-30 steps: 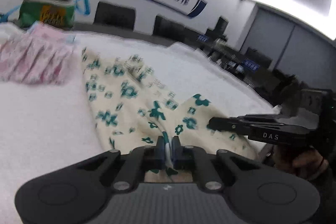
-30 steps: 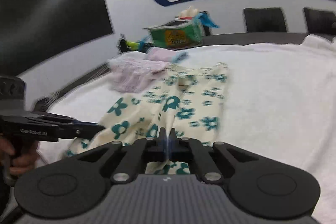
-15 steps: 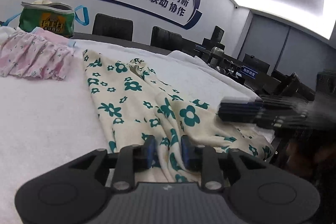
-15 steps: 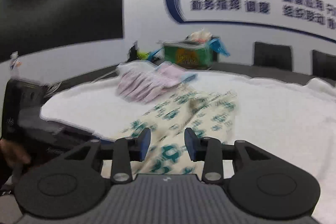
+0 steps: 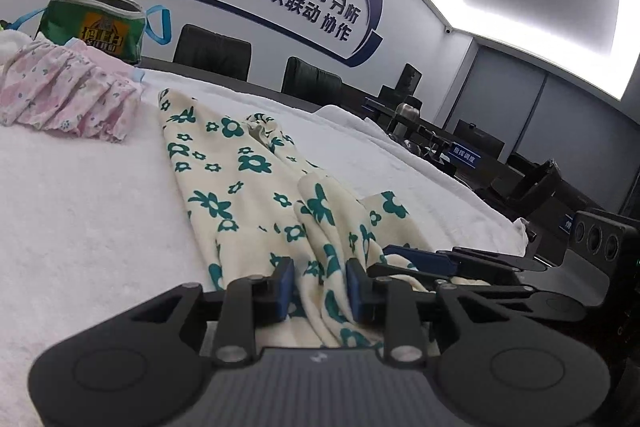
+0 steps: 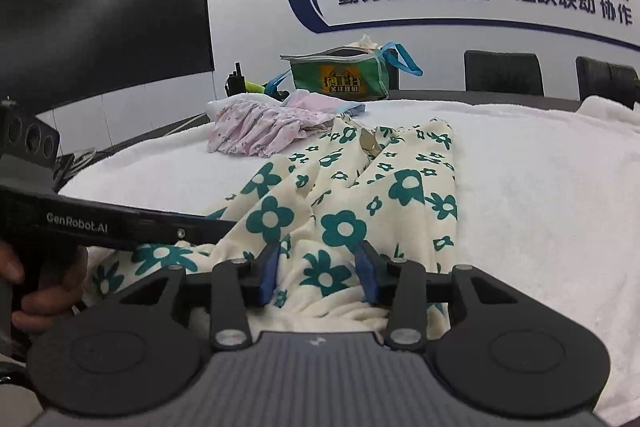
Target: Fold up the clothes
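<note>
On the white towel-covered table (image 5: 80, 211), a cream garment printed with green flowers (image 5: 248, 187) lies stretched lengthwise, its far end near the pink floral garment (image 5: 64, 103) and its near end bunched at the table's near edge. Left wrist view: the left gripper (image 5: 320, 285) sits low over the near end of the cream garment. Its blue pads (image 5: 286, 287) stand apart, and a raised fold of the fabric runs between them without being pressed by either pad. The right gripper (image 5: 416, 259) enters from the right side of the cream garment, its dark fingers lying just over the cloth's right edge.

Right wrist view: the right gripper (image 6: 320, 275) also rests at the near end of the cream garment (image 6: 352, 195). Its jaws are opening, and flat fabric shows in the gap between the pads (image 6: 270, 275), touching neither. The left gripper (image 6: 224, 227) reaches in from the left of the cream garment, its tip over the cloth's left edge; a hand (image 6: 44, 287) grips its handle.

Beyond the cream garment, the pink floral garment (image 6: 264, 131) lies heaped on the table (image 6: 540, 195). Behind it stands a green bag (image 6: 340, 75) with blue straps, seen also in the left view (image 5: 92, 27).
</note>
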A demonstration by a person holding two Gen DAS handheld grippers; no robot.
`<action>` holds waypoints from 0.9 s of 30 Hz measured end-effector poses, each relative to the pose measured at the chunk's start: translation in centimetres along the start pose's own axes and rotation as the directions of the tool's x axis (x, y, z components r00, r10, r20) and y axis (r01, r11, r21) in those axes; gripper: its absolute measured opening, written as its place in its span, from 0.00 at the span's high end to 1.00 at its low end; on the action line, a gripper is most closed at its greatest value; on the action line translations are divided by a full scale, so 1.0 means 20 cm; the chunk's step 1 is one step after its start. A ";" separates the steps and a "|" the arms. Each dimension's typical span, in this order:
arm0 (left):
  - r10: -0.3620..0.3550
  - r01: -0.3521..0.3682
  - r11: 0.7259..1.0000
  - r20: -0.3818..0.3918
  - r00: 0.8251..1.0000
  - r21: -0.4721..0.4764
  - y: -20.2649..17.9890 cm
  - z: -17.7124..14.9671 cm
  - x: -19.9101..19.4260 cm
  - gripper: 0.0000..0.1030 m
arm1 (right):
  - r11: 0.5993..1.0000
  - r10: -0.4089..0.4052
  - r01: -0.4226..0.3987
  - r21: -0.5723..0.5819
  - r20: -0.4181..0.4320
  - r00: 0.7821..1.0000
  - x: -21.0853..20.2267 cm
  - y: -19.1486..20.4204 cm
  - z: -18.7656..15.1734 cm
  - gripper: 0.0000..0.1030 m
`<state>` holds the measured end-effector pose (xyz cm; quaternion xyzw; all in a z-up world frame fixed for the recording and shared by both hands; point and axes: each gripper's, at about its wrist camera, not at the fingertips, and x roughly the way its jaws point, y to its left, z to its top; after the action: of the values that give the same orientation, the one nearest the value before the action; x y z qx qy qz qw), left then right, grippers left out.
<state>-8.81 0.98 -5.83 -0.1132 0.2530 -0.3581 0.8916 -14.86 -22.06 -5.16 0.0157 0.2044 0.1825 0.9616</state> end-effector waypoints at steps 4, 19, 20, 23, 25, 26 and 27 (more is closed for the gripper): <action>-0.003 0.003 1.000 0.001 1.000 0.005 0.00 0.00 0.00 0.74 | 1.000 -0.023 0.023 -0.005 -0.011 1.000 0.00 0.02 0.01 0.60; -0.010 0.010 1.000 0.001 1.000 -0.007 0.01 0.00 0.00 0.74 | 1.000 -0.026 0.026 -0.012 -0.034 0.999 0.00 0.02 0.03 0.60; -0.010 0.010 1.000 0.001 1.000 -0.008 0.01 0.00 0.00 0.74 | 1.000 -0.026 0.025 -0.011 -0.032 0.999 0.00 0.02 0.03 0.60; -0.011 0.011 1.000 0.001 1.000 -0.008 0.01 0.00 0.00 0.74 | 1.000 -0.026 0.025 -0.011 -0.032 0.999 0.01 0.02 0.03 0.60; -0.010 0.010 1.000 0.001 1.000 -0.008 0.01 0.00 0.00 0.74 | 1.000 -0.025 0.025 -0.013 -0.034 0.999 0.01 0.02 0.03 0.60; -0.011 0.011 1.000 0.001 1.000 -0.008 0.01 0.00 0.00 0.74 | 1.000 -0.025 0.024 -0.013 -0.035 0.999 0.01 0.02 0.03 0.60; -0.011 0.011 1.000 0.001 1.000 -0.008 0.01 0.00 0.00 0.74 | 1.000 -0.024 0.024 -0.014 -0.035 0.999 0.01 0.02 0.03 0.60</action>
<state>-8.83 1.12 -5.92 -0.1184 0.2533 -0.3617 0.8894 -14.61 -21.63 -4.64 0.0035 0.2204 0.1725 0.9600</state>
